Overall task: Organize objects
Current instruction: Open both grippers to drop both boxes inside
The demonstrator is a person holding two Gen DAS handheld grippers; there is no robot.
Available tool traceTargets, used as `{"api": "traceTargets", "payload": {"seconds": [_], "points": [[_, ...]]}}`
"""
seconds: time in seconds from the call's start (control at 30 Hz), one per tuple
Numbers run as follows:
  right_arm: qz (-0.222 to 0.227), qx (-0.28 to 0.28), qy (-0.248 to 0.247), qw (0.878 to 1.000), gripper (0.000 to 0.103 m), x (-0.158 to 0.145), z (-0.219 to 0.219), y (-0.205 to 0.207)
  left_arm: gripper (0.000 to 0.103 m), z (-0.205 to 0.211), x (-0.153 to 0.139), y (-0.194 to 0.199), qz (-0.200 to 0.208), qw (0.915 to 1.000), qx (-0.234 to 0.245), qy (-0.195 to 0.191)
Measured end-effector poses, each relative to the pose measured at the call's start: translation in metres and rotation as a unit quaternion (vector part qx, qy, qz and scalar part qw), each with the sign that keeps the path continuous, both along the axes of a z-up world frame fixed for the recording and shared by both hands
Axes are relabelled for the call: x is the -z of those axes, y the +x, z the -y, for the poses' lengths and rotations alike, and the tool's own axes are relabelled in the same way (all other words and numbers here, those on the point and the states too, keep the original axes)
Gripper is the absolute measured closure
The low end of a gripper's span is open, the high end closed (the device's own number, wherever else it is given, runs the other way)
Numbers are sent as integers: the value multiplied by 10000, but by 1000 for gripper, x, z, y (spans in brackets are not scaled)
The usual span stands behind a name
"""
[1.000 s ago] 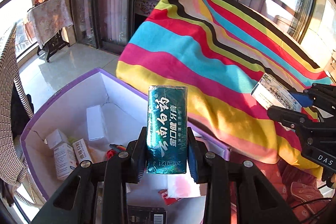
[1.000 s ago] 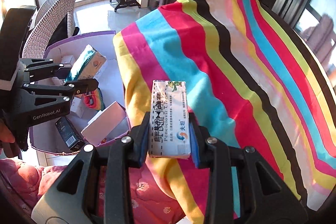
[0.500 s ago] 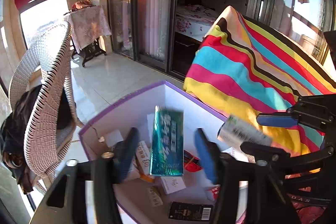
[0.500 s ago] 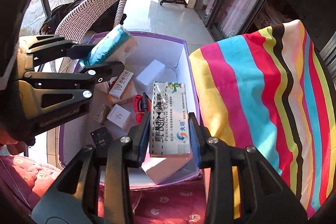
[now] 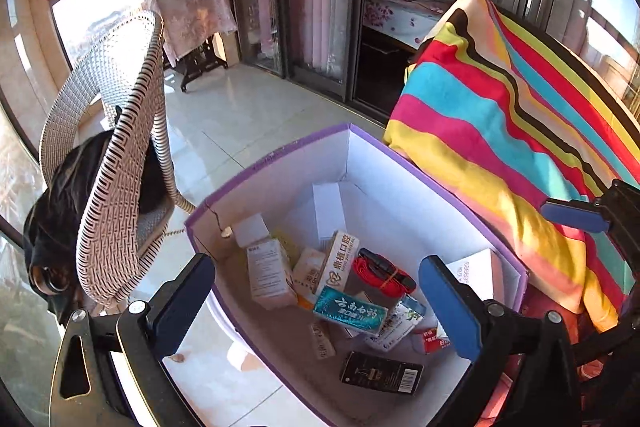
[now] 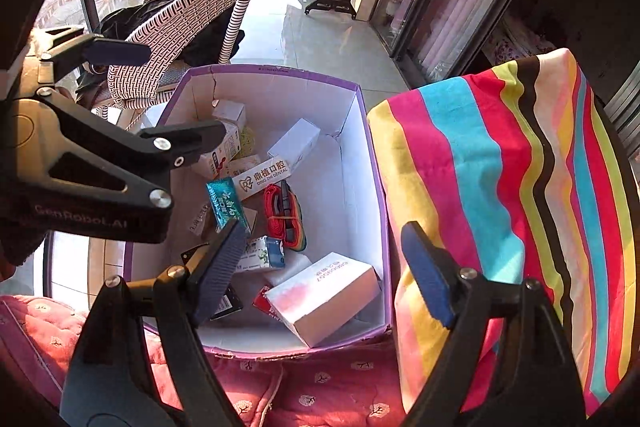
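Both tongs hang over the box (image 6: 372, 155), and both are opening with nothing in them: left tongs (image 5: 316, 303), right tongs (image 6: 324, 267). The green pack (image 5: 350, 311) and white pack (image 6: 264, 253) lie inside the box. I think low tongs could bump its wall and tip it.

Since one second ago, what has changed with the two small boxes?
Both were let go: the green toothpaste box left the left gripper, the white ointment box the right gripper, whose jaws are opening. Both lie inside the purple-edged cardboard box, which stayed in place.
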State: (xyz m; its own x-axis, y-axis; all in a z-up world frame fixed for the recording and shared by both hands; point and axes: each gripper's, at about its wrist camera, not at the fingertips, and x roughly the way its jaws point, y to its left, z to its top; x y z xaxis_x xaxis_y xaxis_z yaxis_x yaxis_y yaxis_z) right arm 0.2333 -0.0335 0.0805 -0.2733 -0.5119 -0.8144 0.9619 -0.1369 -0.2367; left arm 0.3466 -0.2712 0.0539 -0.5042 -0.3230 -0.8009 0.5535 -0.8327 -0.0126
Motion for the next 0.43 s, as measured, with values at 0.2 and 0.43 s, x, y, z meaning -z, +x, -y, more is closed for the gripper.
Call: {"api": "traceTargets", "payload": {"seconds": [0.2, 0.43], "points": [[13, 7, 125, 9999, 20, 8, 0, 2, 0, -4, 5, -3, -82, 9998, 118, 149], [32, 11, 164, 9999, 20, 12, 0, 4, 0, -6, 9, -1, -283, 9994, 48, 171]]}}
